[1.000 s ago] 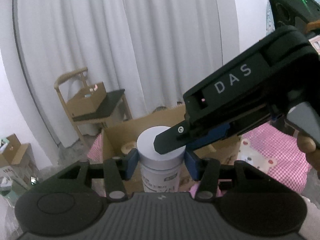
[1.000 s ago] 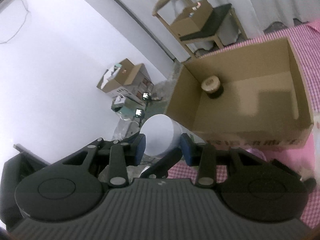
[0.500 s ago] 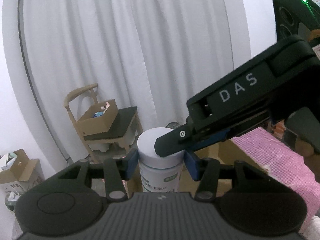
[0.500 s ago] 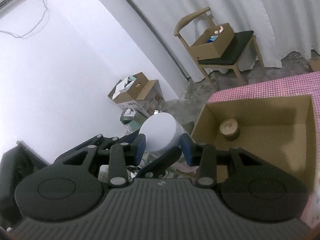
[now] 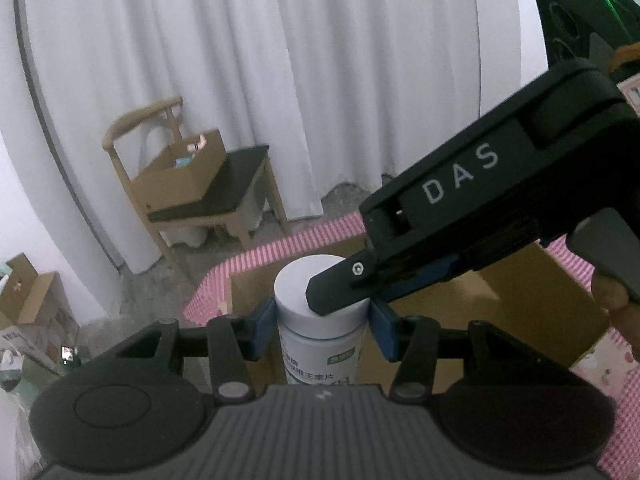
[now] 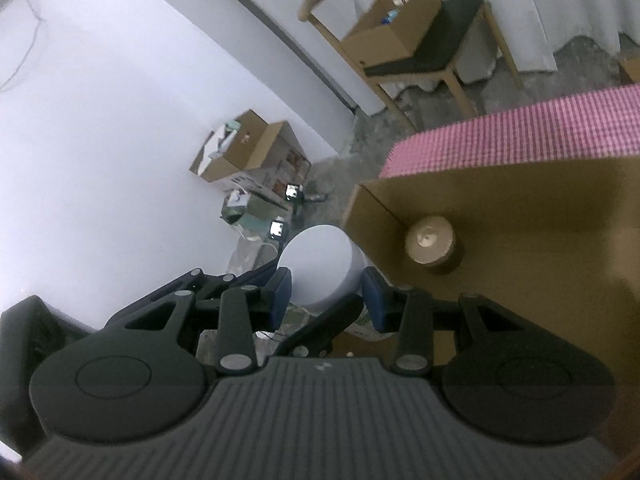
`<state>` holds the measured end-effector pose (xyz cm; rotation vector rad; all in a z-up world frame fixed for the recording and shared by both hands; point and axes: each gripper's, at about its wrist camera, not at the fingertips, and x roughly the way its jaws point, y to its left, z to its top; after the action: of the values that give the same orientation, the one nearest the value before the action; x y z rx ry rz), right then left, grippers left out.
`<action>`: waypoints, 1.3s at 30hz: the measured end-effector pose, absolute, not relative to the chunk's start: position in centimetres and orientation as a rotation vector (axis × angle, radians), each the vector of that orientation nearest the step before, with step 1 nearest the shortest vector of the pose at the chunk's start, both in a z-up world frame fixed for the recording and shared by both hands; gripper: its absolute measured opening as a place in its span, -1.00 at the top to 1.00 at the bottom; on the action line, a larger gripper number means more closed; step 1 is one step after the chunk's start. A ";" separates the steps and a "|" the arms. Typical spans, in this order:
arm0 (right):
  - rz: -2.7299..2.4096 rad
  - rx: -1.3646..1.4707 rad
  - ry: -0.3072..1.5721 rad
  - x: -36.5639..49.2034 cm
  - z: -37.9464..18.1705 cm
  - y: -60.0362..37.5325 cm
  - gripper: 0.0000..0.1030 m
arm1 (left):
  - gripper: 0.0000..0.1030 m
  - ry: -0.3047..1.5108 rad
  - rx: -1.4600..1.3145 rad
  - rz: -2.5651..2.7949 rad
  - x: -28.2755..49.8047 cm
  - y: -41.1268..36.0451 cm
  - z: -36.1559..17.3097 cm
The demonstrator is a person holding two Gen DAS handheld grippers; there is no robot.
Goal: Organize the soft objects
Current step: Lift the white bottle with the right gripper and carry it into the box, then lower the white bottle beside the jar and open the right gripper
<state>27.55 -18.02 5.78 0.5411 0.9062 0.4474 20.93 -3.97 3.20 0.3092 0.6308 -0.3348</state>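
Dim, flat indoor light, strong fisheye bending at the edges, and the right wrist view seems slightly motion-blurred.

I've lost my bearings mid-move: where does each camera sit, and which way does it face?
Left wrist: on the left gripper, facing the curtain and chair; its pads clamp a white bottle; the right gripper and a fingertip show.
Right wrist: on the right gripper, looking down into the cardboard box holding a brown jar; its pads flank the bottle's cap.
Shared: bottle, box, chair, pink checked cloth.
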 end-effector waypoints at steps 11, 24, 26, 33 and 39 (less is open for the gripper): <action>0.434 0.567 1.000 30.5 -0.1 -17.9 0.23 | -0.01 0.744 0.338 -0.335 24.3 -3.7 -0.9; 0.433 0.528 1.052 31.7 -2.2 -16.7 0.21 | -0.02 0.815 0.370 -0.339 25.4 -3.6 -2.6; 0.433 0.519 1.059 31.8 -2.3 -16.5 0.21 | -0.02 0.824 0.371 -0.339 25.5 -3.4 -2.7; 0.434 0.491 1.063 32.2 -2.2 -15.9 0.18 | -0.03 0.833 0.367 -0.342 25.2 -3.1 -2.8; 0.438 0.459 1.064 32.6 -2.0 -15.2 0.18 | -0.24 0.841 0.371 -0.342 25.0 -3.2 -2.8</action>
<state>32.57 -15.20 -2.04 0.4590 1.0642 0.4383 25.04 -3.17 -2.81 0.3715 0.8411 -0.3416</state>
